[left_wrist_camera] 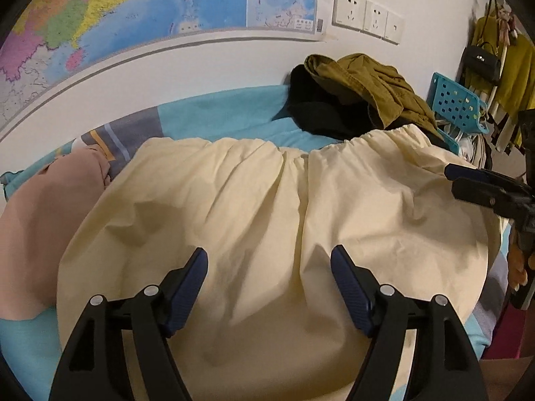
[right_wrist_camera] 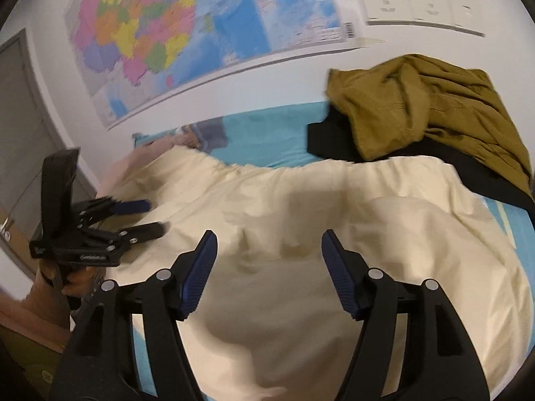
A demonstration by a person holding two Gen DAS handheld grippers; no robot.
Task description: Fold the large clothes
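I am holding the left tool with its fingers spread wide, gripping nothing, above the cream garment lying flat across the blue bed. My right tool is gaping too, hovering over the same cloth. An olive garment is lying crumpled behind it.

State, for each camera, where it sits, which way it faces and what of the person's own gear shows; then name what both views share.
Left wrist: rides the left gripper, jaws apart, facing the cream garment, wall behind; right gripper at right edge.
Right wrist: rides the right gripper, jaws apart, same facing; left gripper and hand at left.
Shared: cream garment, olive garment, map.
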